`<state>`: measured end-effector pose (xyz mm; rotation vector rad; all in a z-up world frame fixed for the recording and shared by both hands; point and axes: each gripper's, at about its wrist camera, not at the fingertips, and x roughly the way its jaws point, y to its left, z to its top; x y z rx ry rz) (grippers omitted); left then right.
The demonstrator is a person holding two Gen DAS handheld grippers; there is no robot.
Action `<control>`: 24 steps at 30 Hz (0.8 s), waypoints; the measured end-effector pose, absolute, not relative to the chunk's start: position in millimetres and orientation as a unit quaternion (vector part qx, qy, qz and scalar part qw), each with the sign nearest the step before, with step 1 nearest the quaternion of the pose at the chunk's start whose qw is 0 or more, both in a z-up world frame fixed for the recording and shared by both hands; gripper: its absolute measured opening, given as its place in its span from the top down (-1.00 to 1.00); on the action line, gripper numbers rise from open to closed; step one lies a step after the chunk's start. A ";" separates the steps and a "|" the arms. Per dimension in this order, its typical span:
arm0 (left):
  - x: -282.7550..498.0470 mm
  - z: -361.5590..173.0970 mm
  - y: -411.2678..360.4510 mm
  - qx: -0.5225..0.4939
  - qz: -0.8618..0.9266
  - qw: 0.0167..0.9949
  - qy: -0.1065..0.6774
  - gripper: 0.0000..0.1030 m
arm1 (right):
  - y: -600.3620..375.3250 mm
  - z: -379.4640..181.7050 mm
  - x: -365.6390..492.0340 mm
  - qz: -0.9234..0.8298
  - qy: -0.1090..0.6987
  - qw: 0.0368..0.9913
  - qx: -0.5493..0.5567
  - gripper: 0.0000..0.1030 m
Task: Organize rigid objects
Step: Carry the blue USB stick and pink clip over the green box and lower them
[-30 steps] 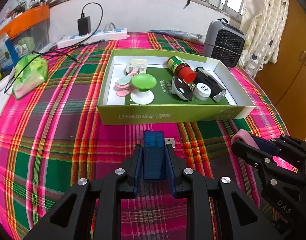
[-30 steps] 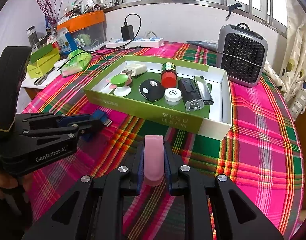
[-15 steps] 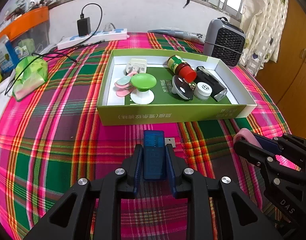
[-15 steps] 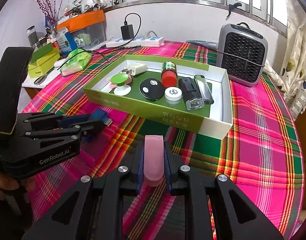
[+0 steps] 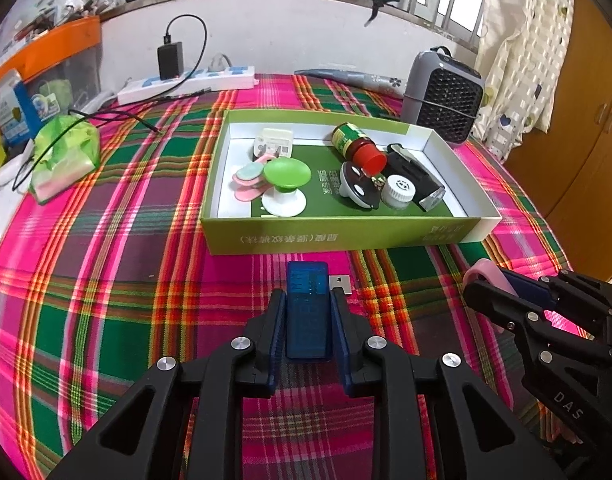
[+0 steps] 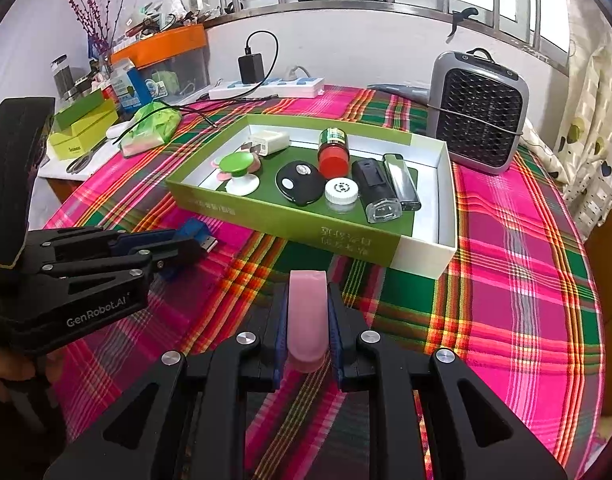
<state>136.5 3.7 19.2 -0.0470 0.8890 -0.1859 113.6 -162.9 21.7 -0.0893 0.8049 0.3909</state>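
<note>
The left tool (image 5: 307, 312) points forward and downward, its jaws closed on a blue USB stick (image 5: 307, 300) that stands lengthwise between the pads. The right tool (image 6: 307, 312) points forward and downward at a similar angle, its jaws closed on a pink clip (image 6: 307, 316). The two tools stand side by side, near each other but apart. A hand (image 6: 10, 368) grips the left tool's handle.

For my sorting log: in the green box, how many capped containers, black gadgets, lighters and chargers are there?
Capped containers: 2, bottle and jar
Black gadgets: 2, fob and flashlight
Lighter: 1
Charger: 1
Total: 6
</note>
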 end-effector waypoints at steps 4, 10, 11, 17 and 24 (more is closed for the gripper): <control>135.5 26.1 4.0 -0.025 -0.093 0.901 0.424 0.59 | -164.0 27.2 110.8 0.187 0.383 0.903 -0.044 0.63; 136.4 38.1 2.6 -0.027 -0.100 0.905 0.412 0.59 | -167.1 37.2 110.8 0.183 0.374 0.908 -0.041 0.63; 137.2 40.1 2.4 -0.027 -0.102 0.906 0.410 0.59 | -168.0 39.4 111.4 0.182 0.372 0.909 -0.041 0.63; 145.5 53.8 1.1 -0.029 -0.108 0.911 0.398 0.59 | -170.4 47.9 119.6 0.178 0.367 0.912 -0.037 0.63; 162.5 64.9 -3.6 -0.032 -0.119 0.913 0.390 0.59 | -171.2 54.5 133.2 0.173 0.364 0.914 -0.037 0.63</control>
